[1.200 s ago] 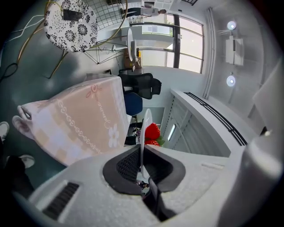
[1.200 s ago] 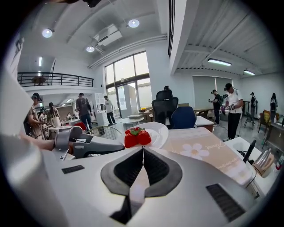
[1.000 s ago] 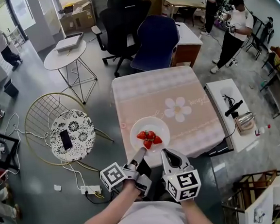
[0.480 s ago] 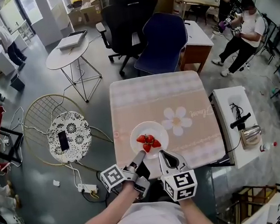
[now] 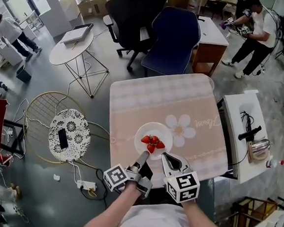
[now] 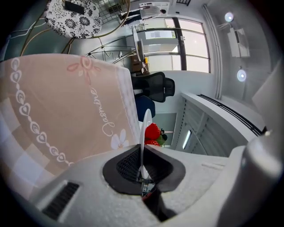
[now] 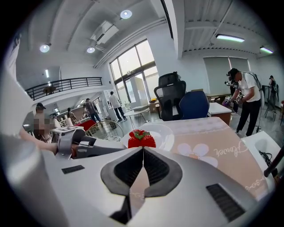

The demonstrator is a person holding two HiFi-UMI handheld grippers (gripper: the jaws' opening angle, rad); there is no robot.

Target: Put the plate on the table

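Barely anything has moved: the round white plate of red strawberries lies at the pink-clothed tabletop's near edge, the left gripper jaws still pinching its rim and the right gripper jaws closed empty beside it, so only letting go seems left.

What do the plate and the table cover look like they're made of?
Plate: likely glazed ceramic, maybe melamine; white, glossy, thin smooth rim. Table cover: looks like printed cloth or vinyl; matte pink, flower and script print, edges hanging over the tabletop.
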